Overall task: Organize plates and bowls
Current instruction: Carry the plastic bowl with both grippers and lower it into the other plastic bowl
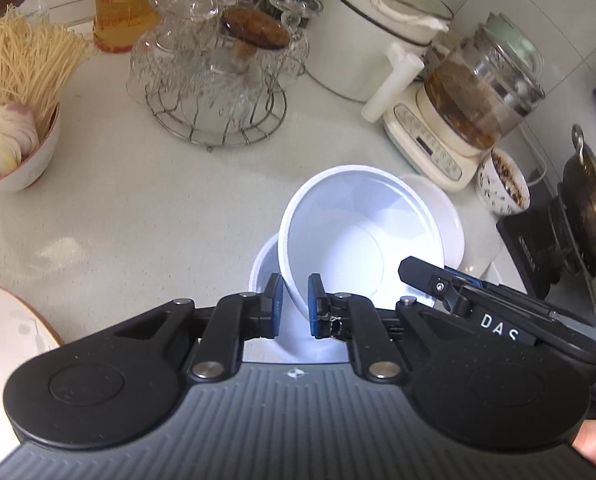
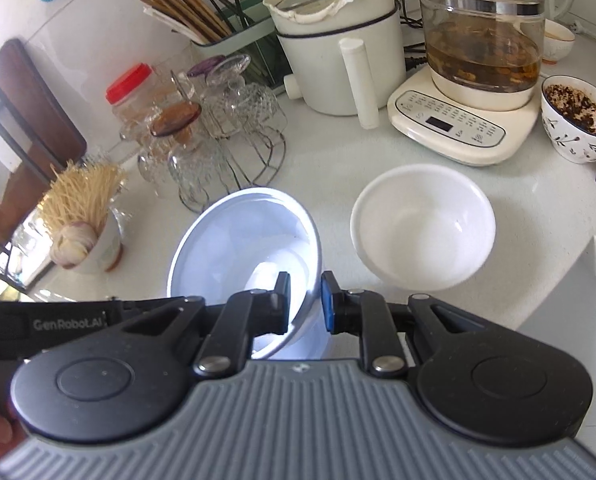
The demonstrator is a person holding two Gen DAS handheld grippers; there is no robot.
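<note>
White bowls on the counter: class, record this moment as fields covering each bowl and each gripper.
held bowl: white bowl, tilted, empty
left gripper: shut on the held bowl's rim
right gripper: shut on the same bowl's rim
second bowl: white, upright on the counter, empty, untouched
behind: glasses on a wire rack, glass kettle

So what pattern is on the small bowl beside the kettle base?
Dark leaf sprigs on white bowl, clearest in right wrist view.
</note>
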